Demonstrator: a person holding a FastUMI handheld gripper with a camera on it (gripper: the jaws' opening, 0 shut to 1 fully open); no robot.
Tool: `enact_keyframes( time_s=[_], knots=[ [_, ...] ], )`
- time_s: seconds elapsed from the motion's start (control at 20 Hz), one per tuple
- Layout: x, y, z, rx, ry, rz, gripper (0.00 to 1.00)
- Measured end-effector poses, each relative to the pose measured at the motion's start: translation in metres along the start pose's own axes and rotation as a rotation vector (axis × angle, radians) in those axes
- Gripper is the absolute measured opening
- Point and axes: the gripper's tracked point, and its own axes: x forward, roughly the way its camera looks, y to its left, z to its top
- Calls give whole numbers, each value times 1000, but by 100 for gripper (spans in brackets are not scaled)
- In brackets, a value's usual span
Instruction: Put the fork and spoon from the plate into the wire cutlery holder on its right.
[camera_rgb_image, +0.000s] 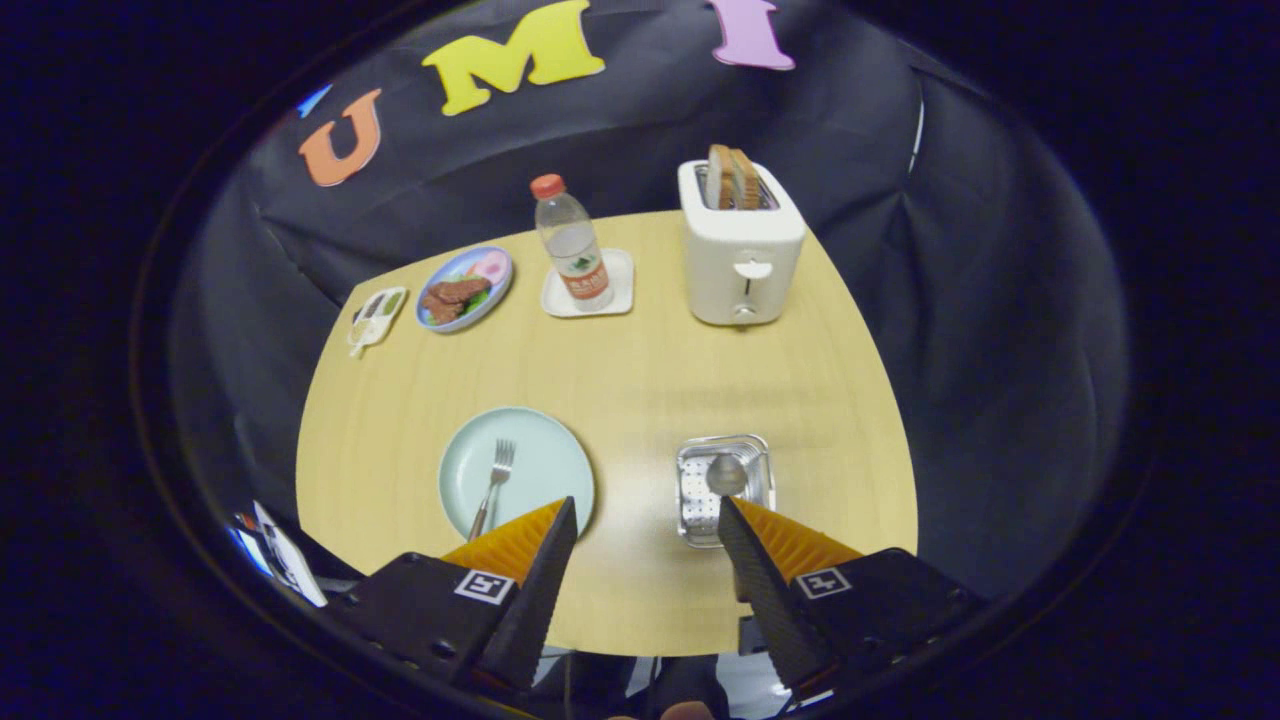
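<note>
Fingers (647, 512) spread wide, released, gripping nothing, hanging over bare bench (640, 380). Just ahead at eleven o'clock, fork (493, 487) lying on pale plate (545, 450), not yet moved. At one o'clock, beside the right fingertip, wire cutlery holder (722, 488) with spoon (726, 475) already inside. Half done by the look of it; fork left to fetch. Further off at twelve, bottle (573, 243) and toaster (740, 245).

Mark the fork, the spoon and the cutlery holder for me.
fork (492, 485): gripper view, mid-handle, lying on the plate.
spoon (726, 474): gripper view, its bowl, standing in the holder.
cutlery holder (689, 470): gripper view, its left wall.
gripper (647, 507): gripper view, open, fingers holding nothing.
</note>
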Motion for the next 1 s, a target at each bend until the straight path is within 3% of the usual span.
enact_keyframes(
  time_s=[0.25,0.5,0.85,0.9,1.0],
  knots=[
    [13,79,-24,-81,-105,45,86],
    [54,145,-60,0,-91,73,86],
    [114,173,-95,5,-38,-8,86],
    [120,176,-96,12,-35,-13,79],
    [131,178,-97,35,-24,-24,72]
  ],
)
